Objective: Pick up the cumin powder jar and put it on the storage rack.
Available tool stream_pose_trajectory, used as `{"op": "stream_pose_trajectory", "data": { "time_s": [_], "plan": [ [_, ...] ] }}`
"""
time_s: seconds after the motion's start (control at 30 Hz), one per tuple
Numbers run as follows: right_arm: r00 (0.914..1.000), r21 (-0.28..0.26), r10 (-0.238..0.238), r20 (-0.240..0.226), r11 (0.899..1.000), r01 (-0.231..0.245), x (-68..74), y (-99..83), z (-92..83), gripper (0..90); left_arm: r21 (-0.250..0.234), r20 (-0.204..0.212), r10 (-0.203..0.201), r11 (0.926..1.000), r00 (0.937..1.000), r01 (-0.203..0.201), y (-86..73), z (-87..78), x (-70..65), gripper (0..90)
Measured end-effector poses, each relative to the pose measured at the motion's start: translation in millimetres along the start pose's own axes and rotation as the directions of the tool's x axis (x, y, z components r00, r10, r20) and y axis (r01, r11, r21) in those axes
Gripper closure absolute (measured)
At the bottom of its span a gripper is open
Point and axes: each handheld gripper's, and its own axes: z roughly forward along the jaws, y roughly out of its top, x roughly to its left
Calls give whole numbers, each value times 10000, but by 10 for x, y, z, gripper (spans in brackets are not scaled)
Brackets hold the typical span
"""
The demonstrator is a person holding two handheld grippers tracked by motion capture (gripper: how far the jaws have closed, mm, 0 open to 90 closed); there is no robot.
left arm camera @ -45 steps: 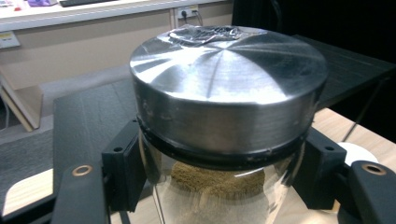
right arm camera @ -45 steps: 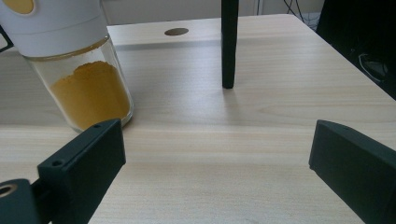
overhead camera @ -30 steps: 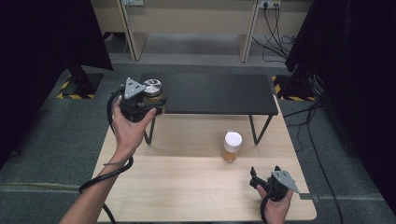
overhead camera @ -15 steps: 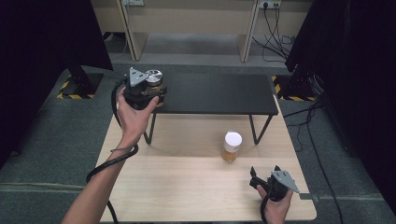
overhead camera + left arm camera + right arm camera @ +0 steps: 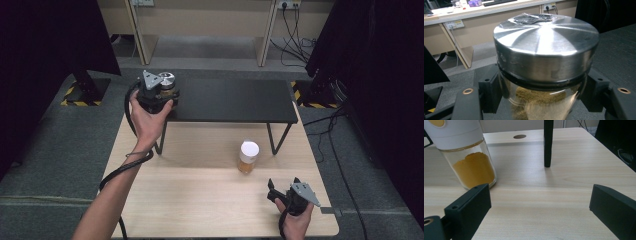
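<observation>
High view takes in the light wooden table (image 5: 200, 200) with a low black shelf (image 5: 235, 100) standing across its far half, and the left gripper (image 5: 159, 95) is up at the shelf's left end, its fingers clamped on a glass spice jar (image 5: 544, 75) with a shiny metal lid, brownish powder inside, held upright. Smaller, a white-capped jar of orange powder (image 5: 248, 156) stands on the table just in front of the shelf, and the right gripper (image 5: 285, 192) rests near the table's front right corner, fingers spread wide with nothing between them.
</observation>
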Motion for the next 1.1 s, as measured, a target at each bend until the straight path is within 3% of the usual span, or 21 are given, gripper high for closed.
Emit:
{"op": "stream_pose_trajectory", "data": {
  "time_s": [1.1],
  "plan": [
    [10000,26,-51,-54,10000,51,-4,4,-1,38,196,-632,-254,9995,9977,267,38,383,38,299]
  ]
}}
